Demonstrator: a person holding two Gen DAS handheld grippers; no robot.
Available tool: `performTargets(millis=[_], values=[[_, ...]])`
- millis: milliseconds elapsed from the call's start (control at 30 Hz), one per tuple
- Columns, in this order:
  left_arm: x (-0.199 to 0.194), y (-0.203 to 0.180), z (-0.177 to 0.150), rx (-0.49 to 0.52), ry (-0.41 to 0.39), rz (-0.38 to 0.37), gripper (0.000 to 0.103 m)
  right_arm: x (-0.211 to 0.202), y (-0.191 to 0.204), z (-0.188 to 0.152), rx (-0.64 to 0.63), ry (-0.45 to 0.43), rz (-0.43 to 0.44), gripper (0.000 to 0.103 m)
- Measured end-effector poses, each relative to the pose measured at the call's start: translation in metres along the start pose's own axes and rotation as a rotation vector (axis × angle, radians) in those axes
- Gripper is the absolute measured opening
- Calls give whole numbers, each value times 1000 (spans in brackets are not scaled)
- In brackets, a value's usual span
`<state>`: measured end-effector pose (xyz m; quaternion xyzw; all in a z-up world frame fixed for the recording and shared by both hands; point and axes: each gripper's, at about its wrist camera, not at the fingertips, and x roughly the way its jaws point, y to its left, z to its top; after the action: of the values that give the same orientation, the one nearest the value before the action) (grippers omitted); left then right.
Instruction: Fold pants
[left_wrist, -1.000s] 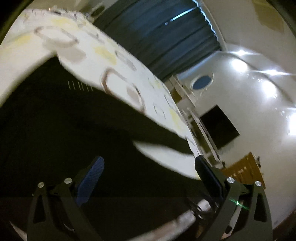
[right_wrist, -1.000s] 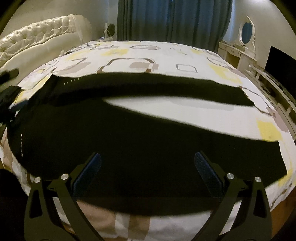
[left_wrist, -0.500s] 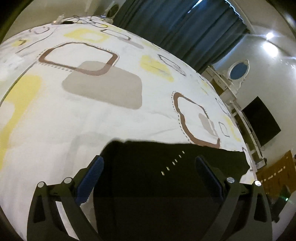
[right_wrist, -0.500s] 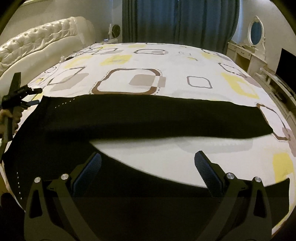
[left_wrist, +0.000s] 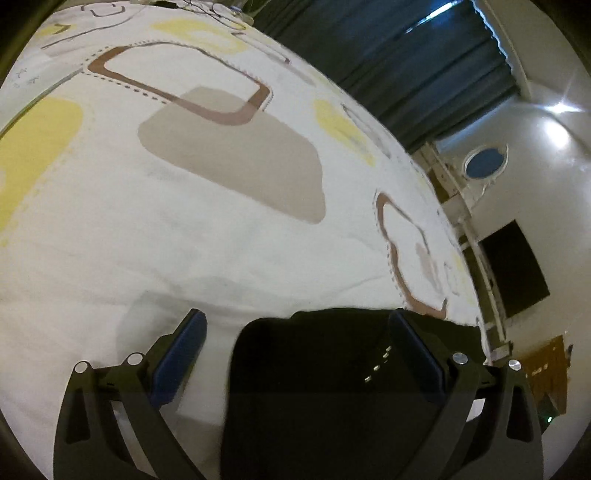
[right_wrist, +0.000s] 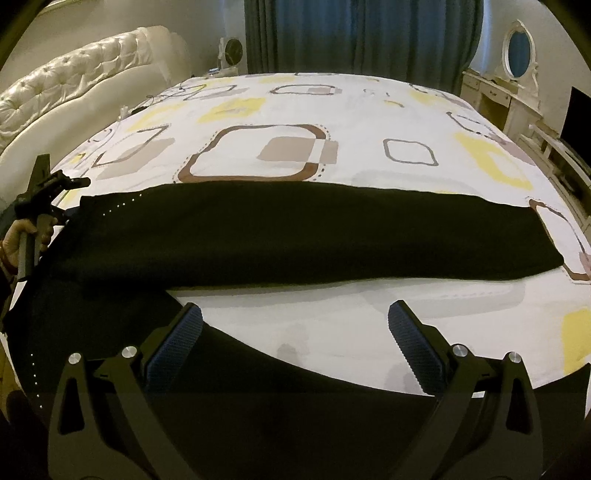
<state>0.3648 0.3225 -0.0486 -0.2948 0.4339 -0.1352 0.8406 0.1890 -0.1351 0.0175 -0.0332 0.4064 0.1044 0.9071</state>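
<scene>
Patterned bedding covers the wide bed (right_wrist: 295, 110), with a tufted headboard (right_wrist: 74, 81) off to one side and dark curtains (right_wrist: 362, 33) behind it. Across the bed lie the black pants (right_wrist: 295, 229), legs splayed in a V: one leg runs side to side farther up the bed, the other along the bed's near edge, waist at the left. The left gripper (left_wrist: 295, 325) sits over the waist corner, jaws apart and gripping nothing; the right gripper (right_wrist: 295, 314), also spread wide and empty, hovers over bare sheet between the legs, so it is nearer the leg to be folded over. Since a second ago the far leg has settled flat and the left gripper has swung toward the waist.
</scene>
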Motion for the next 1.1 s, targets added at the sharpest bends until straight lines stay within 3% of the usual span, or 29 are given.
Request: performTargets(millis=[133,267,333,400,533,633,700,733,767,867,1100], values=[[8,-12,-4,116,30,47,98,8,-1,2,-13,10,6,101],[10,-13,-9,162,26,71,98,15,-6,8,-20,25,4,101],[14,-23,-10,257,66,119,98,20,-9,12,-23,32,2,101],[15,-32,-11,272,55,153,98,26,-13,16,-34,38,-10,101],[18,-46,-12,290,49,83,98,46,-30,42,-110,52,-17,101],[23,-49,-12,339,67,101,98,68,-53,75,-188,75,63,101],[23,-47,-10,339,68,96,85,85,-71,100,-216,91,132,101],[23,-44,-8,337,62,120,53,96,-82,114,-235,109,186,101],[23,-38,-6,320,60,153,36,106,-90,125,-248,120,223,101],[22,-25,-4,270,62,94,36,132,-106,148,-266,171,306,101],[21,-28,-4,305,72,100,36,175,-95,155,-446,284,353,101]])
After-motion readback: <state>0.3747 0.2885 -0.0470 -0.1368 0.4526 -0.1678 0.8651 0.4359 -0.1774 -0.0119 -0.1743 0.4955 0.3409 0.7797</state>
